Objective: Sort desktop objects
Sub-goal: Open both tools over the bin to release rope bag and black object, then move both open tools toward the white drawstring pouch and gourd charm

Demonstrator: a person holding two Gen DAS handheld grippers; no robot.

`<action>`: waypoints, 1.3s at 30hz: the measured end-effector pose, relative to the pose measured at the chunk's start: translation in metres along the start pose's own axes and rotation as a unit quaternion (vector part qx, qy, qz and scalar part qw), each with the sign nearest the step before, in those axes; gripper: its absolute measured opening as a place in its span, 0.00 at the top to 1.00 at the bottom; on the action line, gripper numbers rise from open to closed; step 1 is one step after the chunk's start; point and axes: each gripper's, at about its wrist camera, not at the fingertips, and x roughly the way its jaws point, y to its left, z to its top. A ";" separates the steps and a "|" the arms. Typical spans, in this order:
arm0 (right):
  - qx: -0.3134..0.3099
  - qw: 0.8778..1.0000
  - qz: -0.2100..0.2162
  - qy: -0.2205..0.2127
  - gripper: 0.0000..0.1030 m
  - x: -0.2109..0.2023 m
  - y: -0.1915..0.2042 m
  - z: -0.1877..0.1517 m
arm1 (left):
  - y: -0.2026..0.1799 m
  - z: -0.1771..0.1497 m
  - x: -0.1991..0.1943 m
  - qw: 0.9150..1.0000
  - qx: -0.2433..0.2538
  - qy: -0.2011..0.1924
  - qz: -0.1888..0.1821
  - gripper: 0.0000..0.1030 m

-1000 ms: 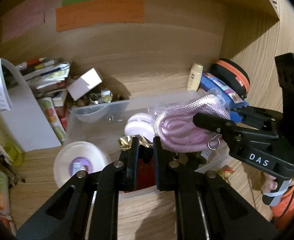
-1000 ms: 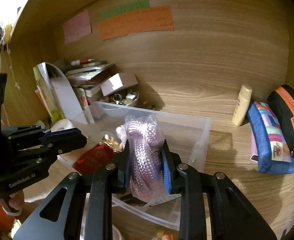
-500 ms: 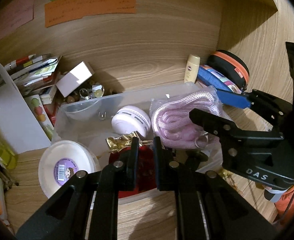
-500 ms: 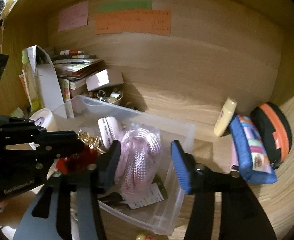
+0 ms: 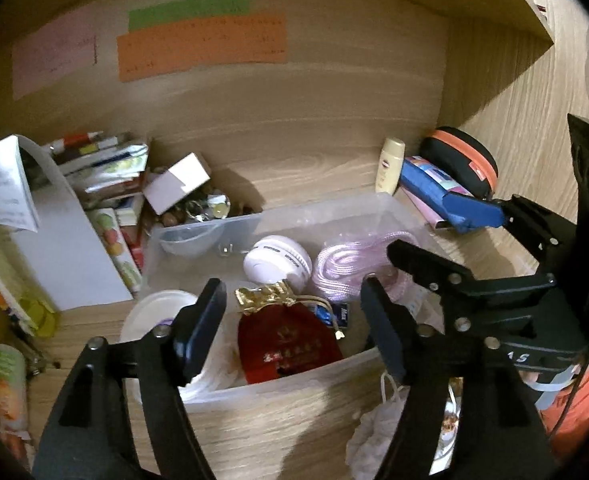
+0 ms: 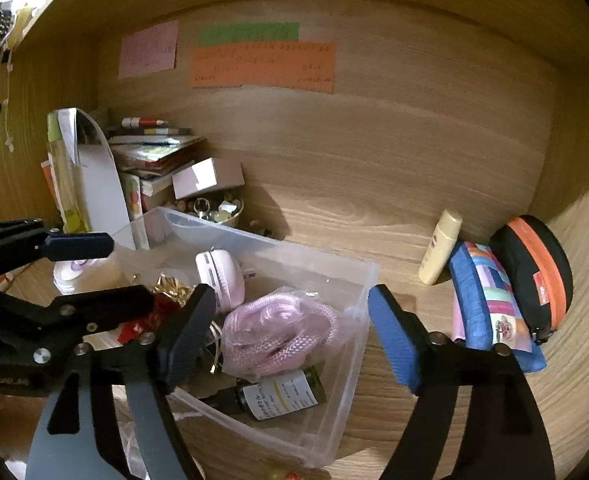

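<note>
Pink rope [image 6: 280, 332] and red pouch [image 5: 288, 344] sit in the clear bin [image 6: 350, 320]; my left gripper [image 5: 292, 330] and right gripper [image 6: 290, 332] are opening, empty. Lotion tube [image 6: 440, 246] and cases remain outside.

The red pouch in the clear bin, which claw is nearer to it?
Left. The left claw hangs right over the red pouch, jaws opening around it. The right claw sits off to the side, over the pink rope, jaws opening too.

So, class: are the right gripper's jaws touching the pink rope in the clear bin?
Apart. In the right wrist view the right gripper has jaws opening, with clear gaps either side of the pink rope, which lies in the clear bin.
</note>
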 end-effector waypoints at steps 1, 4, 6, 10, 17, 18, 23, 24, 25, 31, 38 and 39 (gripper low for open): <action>0.000 1.000 0.001 -0.001 0.23 -0.003 0.000 0.001 | 0.001 0.000 -0.003 1.000 -0.001 0.000 0.001 0.26; 0.003 1.000 0.006 -0.002 0.14 -0.010 0.000 0.002 | 0.005 -0.001 -0.013 1.000 -0.009 -0.001 -0.002 0.18; 0.005 1.000 0.007 0.001 0.13 -0.015 -0.001 0.003 | 0.008 -0.003 -0.020 1.000 -0.015 -0.002 -0.004 0.12; 0.021 1.000 0.008 0.010 0.03 -0.024 -0.008 -0.001 | 0.010 -0.010 -0.029 1.000 -0.005 -0.009 0.008 0.11; 0.035 0.999 -0.012 0.026 0.00 -0.041 -0.017 -0.015 | 0.011 -0.026 -0.038 1.000 -0.005 0.001 0.011 0.10; 0.035 0.999 -0.015 0.028 0.00 -0.043 -0.018 -0.018 | 0.011 -0.029 -0.039 1.000 -0.006 0.004 0.010 0.10; 0.033 0.998 -0.026 0.035 0.00 -0.054 -0.022 -0.031 | 0.006 -0.044 -0.041 1.000 -0.010 0.018 0.001 0.10; 0.034 0.998 -0.028 0.036 0.00 -0.057 -0.023 -0.033 | 0.005 -0.047 -0.041 1.000 -0.009 0.020 0.000 0.10; 0.035 0.998 -0.030 0.037 0.00 -0.059 -0.025 -0.036 | 0.003 -0.050 -0.041 1.000 -0.006 0.023 0.001 0.10; 0.033 0.998 -0.040 0.045 0.00 -0.069 -0.030 -0.052 | -0.014 -0.068 -0.033 0.999 0.006 0.051 -0.015 0.10; 0.027 0.996 -0.048 0.068 0.00 -0.069 -0.037 -0.071 | -0.038 -0.083 -0.023 0.995 0.006 0.076 -0.064 0.09; 0.027 0.996 -0.049 0.071 0.00 -0.068 -0.038 -0.073 | -0.042 -0.085 -0.020 0.994 0.009 0.084 -0.068 0.09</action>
